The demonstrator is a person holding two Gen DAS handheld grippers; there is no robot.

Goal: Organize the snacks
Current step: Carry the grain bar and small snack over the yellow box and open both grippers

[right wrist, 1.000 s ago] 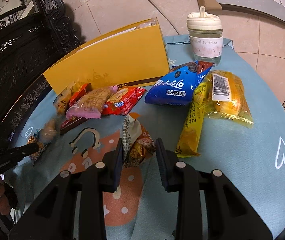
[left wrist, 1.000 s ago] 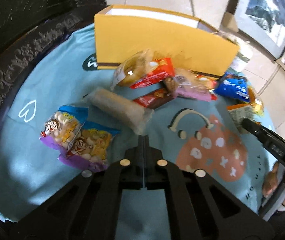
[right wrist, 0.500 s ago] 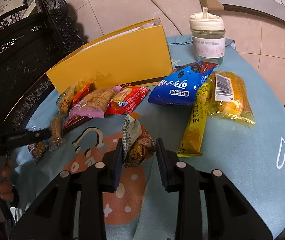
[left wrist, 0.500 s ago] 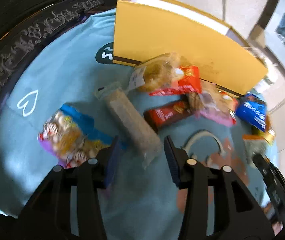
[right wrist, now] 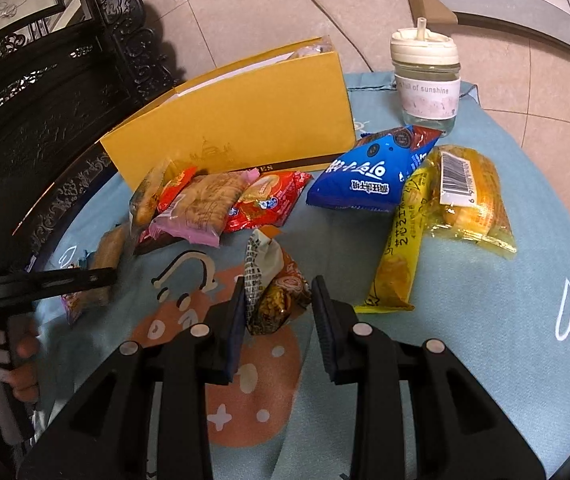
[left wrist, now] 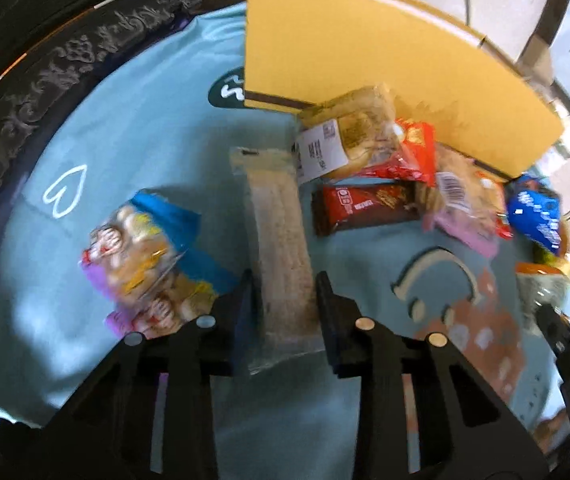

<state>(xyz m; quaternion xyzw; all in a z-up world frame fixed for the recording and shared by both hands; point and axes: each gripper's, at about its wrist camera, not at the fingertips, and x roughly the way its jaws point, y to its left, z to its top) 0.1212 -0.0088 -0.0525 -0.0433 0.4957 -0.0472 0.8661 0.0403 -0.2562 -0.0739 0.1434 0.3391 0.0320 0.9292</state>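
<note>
Snack packets lie on a round table under a light blue cloth point(right wrist: 485, 340). My left gripper point(left wrist: 283, 300) is open, its jaws on either side of the near end of a long clear-wrapped cracker pack point(left wrist: 281, 240). My right gripper point(right wrist: 277, 304) is open around an orange and white snack packet point(right wrist: 273, 284); whether the pads touch it is unclear. A tall yellow box point(right wrist: 241, 132) stands at the back, also in the left wrist view point(left wrist: 365, 64). The left gripper also shows in the right wrist view point(right wrist: 65, 280).
A pile of red, pink and brown packets point(left wrist: 397, 184) lies before the box. A blue cartoon bag point(left wrist: 153, 256) lies left. A blue cookie bag point(right wrist: 369, 176), yellow packets point(right wrist: 461, 196) and a lidded glass jar point(right wrist: 427, 80) are at the right. Dark carved furniture point(right wrist: 45, 100) borders the left.
My left gripper has opened from shut and moved forward over the long cracker pack, which now lies between its jaws. My right gripper has stayed around the orange packet.
</note>
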